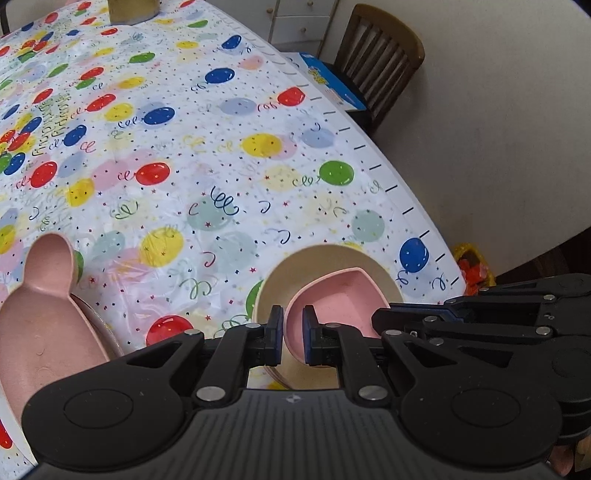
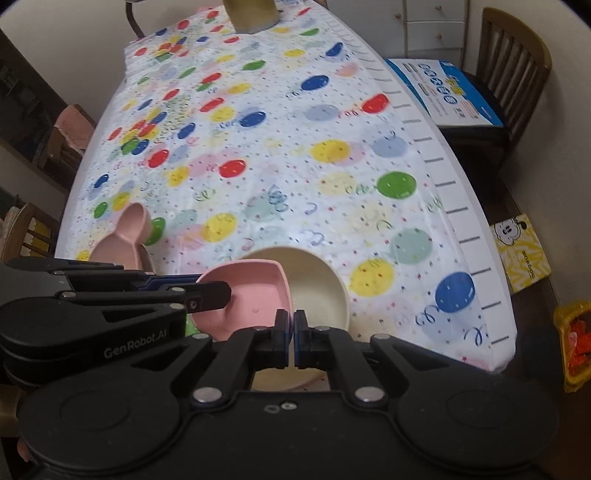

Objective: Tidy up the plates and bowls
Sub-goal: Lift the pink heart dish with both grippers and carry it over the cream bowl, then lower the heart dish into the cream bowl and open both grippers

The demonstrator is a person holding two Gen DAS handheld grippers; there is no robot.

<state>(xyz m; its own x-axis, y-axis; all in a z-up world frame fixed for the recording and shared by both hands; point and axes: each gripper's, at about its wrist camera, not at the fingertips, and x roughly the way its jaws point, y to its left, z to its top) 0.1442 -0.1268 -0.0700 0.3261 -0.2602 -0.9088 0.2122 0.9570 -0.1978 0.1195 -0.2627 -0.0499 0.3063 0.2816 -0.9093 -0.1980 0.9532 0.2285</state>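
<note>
My left gripper (image 1: 293, 332) is shut on the rim of a pink heart-shaped bowl (image 1: 338, 306) and holds it tilted inside a cream round bowl (image 1: 321, 258) near the table's front right edge. My right gripper (image 2: 294, 334) is shut on the near rim of the cream bowl (image 2: 317, 284). The pink bowl (image 2: 251, 291) leans against the cream bowl's left side in the right wrist view, with the left gripper's fingers (image 2: 207, 295) on it. A pink bear-shaped plate (image 1: 40, 310) lies at the front left, resting on another plate's rim; it also shows in the right wrist view (image 2: 123, 236).
The table (image 1: 207, 122) has a balloon-print cloth. A tan container (image 2: 251, 14) stands at its far end. A wooden chair (image 1: 380, 62) with a blue box (image 2: 447, 88) on it stands right of the table. A yellow box (image 2: 521, 251) and an orange-filled bag (image 2: 576, 339) lie on the floor at right.
</note>
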